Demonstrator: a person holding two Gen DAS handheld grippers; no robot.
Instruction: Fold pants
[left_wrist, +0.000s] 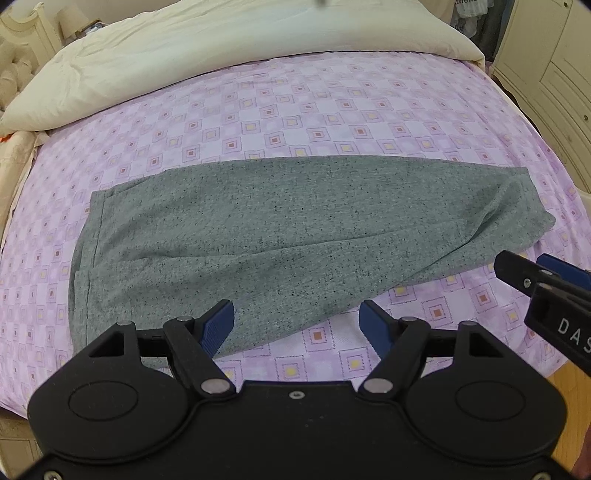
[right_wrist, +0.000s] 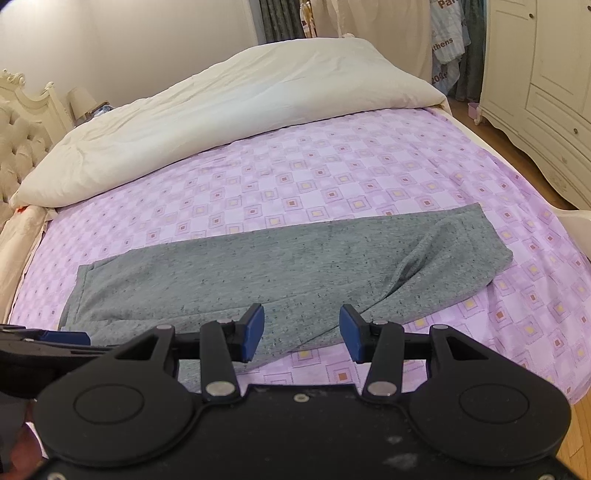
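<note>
Pants laid flat, both claws spread

Pants (left_wrist: 258, 229) lie lengthwise across the bed (left_wrist: 332, 110), legs stacked; left claw (left_wrist: 297, 325) and right claw (right_wrist: 302, 332) hover released at the near edge; soft, limp knit, likely light; best pinched at the hem corners.

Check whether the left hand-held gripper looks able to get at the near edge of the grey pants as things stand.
Probably yes. The left hand-held gripper is open and empty, with the grey pants lying flat on the bed sheet and their near edge just ahead of it, nothing between.
</note>
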